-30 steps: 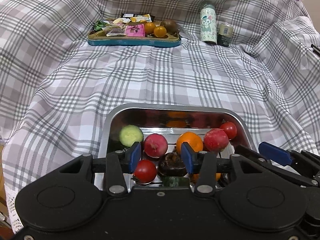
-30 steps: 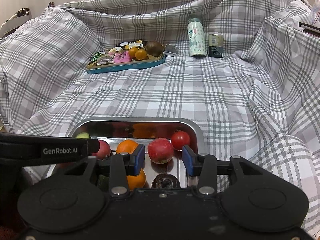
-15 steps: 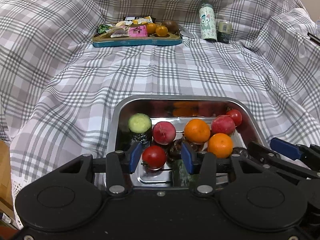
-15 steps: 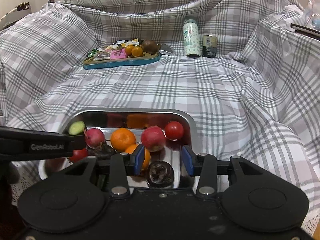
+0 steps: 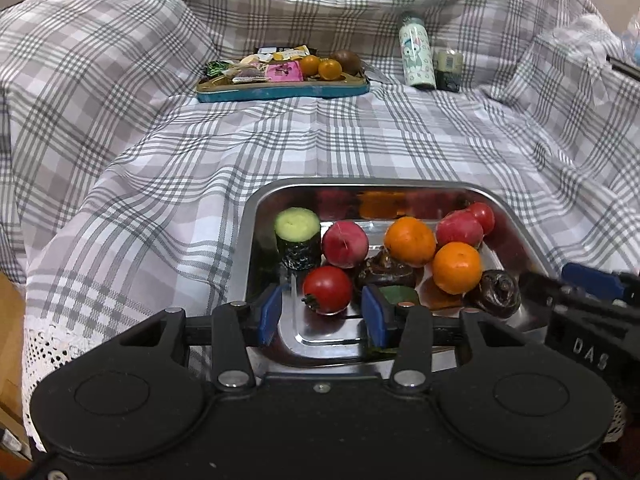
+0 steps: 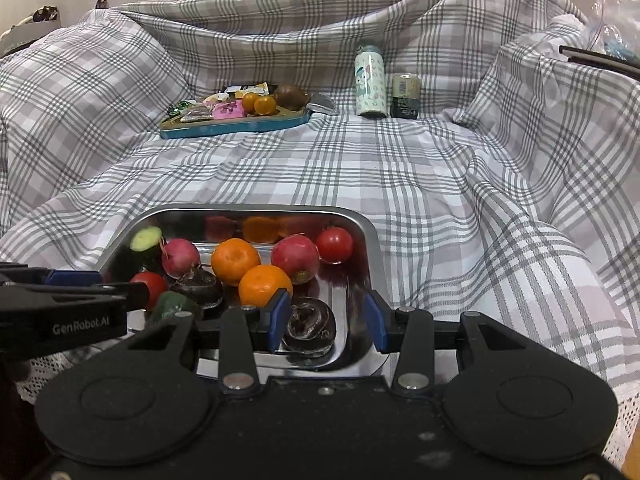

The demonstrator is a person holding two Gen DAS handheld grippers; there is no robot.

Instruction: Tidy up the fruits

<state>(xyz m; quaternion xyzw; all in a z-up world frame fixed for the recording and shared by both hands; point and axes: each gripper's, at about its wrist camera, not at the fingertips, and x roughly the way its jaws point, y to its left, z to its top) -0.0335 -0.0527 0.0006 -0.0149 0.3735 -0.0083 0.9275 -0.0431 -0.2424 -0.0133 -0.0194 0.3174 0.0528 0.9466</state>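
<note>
A steel tray [image 5: 256,216] [image 6: 374,240] lies on the checked cloth close in front of both grippers. It holds a cucumber piece [image 5: 297,236], two red radishes [image 5: 345,243], two oranges [image 5: 410,240], two tomatoes and dark brown chestnut-like pieces. My left gripper [image 5: 322,314] is open over the tray's near left part, and a tomato [image 5: 328,290] shows between its blue pads without touching them. My right gripper [image 6: 326,322] is open over the near right part, with a dark brown piece [image 6: 310,326] lying in the tray by its left pad.
A blue tray [image 5: 280,90] at the back holds snack packets, two small oranges and a kiwi. A patterned bottle [image 5: 417,58] and a small can [image 5: 448,68] stand to its right. Folded checked cloth rises on both sides. The cloth's lace edge hangs at the near left.
Both grippers have drawn back toward the tray's near edge, so more of the tray and its fruit shows. The gaps between the fingers look the same.
</note>
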